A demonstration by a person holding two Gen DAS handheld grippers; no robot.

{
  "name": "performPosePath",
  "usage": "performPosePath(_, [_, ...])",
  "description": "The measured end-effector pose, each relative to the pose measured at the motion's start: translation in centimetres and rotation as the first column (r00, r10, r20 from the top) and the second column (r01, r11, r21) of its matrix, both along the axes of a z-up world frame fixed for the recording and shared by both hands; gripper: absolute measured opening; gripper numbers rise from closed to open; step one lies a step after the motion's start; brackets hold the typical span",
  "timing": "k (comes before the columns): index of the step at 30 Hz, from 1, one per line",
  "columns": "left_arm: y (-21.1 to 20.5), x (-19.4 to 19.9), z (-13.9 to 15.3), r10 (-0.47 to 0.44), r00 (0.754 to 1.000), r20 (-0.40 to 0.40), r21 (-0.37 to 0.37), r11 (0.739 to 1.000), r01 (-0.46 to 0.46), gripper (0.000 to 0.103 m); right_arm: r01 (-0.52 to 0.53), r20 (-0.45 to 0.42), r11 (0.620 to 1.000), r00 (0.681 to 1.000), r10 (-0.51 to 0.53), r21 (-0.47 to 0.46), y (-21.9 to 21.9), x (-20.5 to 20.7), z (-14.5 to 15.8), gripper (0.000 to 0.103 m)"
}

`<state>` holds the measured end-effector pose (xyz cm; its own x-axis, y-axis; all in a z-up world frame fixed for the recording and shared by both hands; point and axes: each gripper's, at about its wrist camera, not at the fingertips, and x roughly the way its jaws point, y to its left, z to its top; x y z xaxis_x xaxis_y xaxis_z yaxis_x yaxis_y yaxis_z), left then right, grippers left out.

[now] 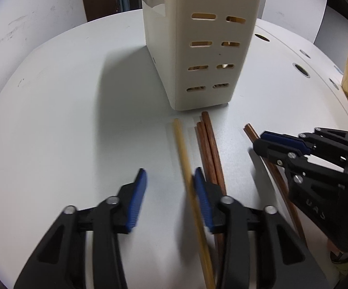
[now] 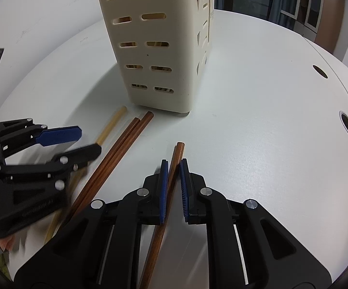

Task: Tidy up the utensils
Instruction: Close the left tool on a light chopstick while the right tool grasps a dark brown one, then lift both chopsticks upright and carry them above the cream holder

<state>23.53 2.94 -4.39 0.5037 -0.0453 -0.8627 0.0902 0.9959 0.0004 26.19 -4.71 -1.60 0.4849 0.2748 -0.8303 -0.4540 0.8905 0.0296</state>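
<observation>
No writing can be read clearly. The right gripper [image 2: 174, 166] pinches a dark brown chopstick [image 2: 177, 151] lying on the white table [image 2: 258, 144], near the cream slotted holder [image 2: 154, 48]. The left gripper [image 1: 170, 180] is spread around a pale chopstick [image 1: 182, 149].

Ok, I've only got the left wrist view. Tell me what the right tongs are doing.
Observer: The right tongs are shut on one dark chopstick. Its tip pokes out past the pads.
Operator: Now give me the holder's side that I can't see.
Observer: The cream holder has tall cut-outs down that side, and another cream wall rises just behind it. I can't tell whether that is a separate compartment.
</observation>
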Motion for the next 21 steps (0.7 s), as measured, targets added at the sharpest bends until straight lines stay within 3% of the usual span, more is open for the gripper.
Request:
performPosePath(4, [0.2, 1.0, 0.2, -0.005, 1.0, -0.028, 0.015, 1.0, 0.005, 0.011, -0.006, -0.018, 1.0, 1.0, 0.007, 0.018, -0.3, 0.2, 0.1, 0.008])
performPosePath(7, [0.6, 1.2, 0.2, -0.009, 0.999, -0.036, 0.004, 1.0, 0.009, 0.006, -0.011, -0.024, 1.0, 1.0, 0.011, 0.028, -0.4, 0.2, 0.1, 0.007])
performPosePath(14, [1.6, 0.5, 0.3, 0.018, 1.0, -0.016, -0.001, 1.0, -0.018, 0.006, -0.009, -0.008, 0.997, 1.0, 0.01, 0.071, -1.2, 0.4, 0.9, 0.006])
performPosePath(21, [2.6, -1.9, 3.6, 0.06, 0.992, 0.111, -0.061, 0.997, -0.053, 0.006, -0.02, 0.081, 0.989, 0.997, 0.008, 0.148, -2.2, -0.6, 4.0, 0.006])
